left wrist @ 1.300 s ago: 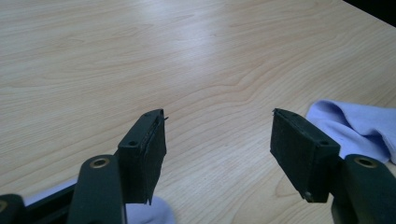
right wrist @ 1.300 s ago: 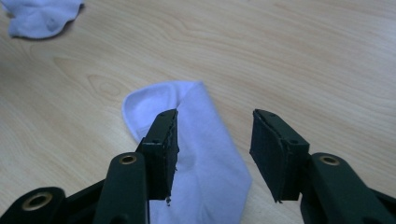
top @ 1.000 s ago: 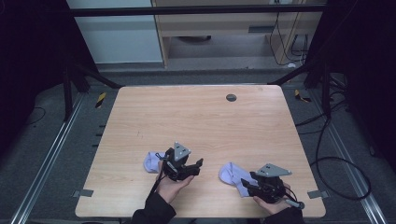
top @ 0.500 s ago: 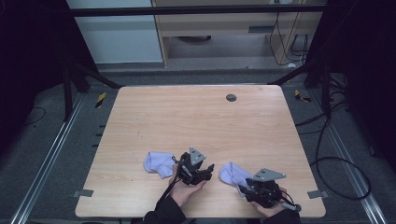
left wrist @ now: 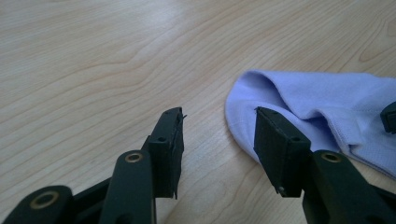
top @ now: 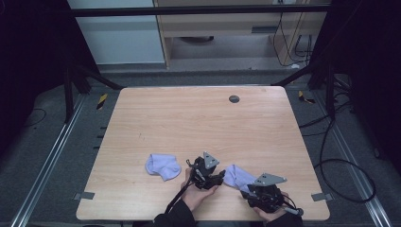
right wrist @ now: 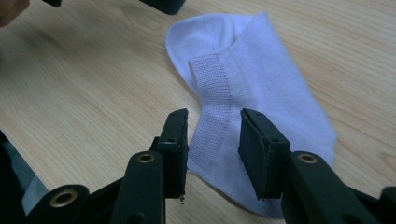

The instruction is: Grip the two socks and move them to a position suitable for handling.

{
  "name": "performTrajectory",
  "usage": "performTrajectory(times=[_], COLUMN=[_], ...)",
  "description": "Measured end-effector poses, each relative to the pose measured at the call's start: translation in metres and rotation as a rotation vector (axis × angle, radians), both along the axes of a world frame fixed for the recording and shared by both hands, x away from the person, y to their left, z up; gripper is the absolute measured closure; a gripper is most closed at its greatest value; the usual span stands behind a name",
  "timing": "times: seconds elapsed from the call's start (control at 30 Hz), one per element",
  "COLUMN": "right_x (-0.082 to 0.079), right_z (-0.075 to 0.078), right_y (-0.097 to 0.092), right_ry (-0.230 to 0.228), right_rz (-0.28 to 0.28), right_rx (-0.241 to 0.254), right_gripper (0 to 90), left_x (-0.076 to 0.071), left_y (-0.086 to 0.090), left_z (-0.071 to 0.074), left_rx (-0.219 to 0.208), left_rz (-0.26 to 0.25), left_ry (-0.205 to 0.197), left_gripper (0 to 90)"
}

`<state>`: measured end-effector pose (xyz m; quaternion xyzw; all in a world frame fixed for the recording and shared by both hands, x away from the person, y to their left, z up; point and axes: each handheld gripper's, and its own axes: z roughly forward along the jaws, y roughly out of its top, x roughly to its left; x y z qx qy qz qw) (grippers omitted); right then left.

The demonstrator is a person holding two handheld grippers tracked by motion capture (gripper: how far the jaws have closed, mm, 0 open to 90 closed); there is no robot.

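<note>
Lilac sock (right wrist: 261,93) btwn right gripper (right wrist: 212,135) fingers, ungripped.

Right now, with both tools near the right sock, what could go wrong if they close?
1. The right tool straddles the ribbed cuff of the right sock, jaws apart and just closing; it might pinch one layer only, so the sock unfolds when lifted.
2. The left tool has one jaw over the sock's rounded edge; closing may just push the fabric.
3. The other sock lies behind the left tool; its cable could drag it.
</note>
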<state>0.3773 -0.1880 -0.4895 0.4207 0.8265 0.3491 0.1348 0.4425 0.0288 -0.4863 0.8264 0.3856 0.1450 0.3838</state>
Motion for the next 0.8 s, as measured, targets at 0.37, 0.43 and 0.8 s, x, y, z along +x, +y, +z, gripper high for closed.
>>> performTrajectory(times=[0.37,0.43,0.8], right_x=[0.0011,0.0013,0.0028], right_z=[-0.0041,-0.0044,-0.0044], right_y=[0.0014,0.0014,0.0005], right_ry=[0.028,0.030,0.035], right_rz=[0.015,0.016,0.009], right_rx=[-0.011,-0.011,-0.013], right_gripper=[66.4,67.2,82.5], left_x=[0.0013,0.0016,0.0036], left_y=[-0.0126,-0.0125,-0.0120], left_z=[-0.0108,-0.0109,-0.0109], left_rx=[0.035,0.036,0.023], left_rz=[-0.030,-0.034,-0.054], left_ry=[0.042,0.045,0.071], left_gripper=[63.4,67.1,85.7])
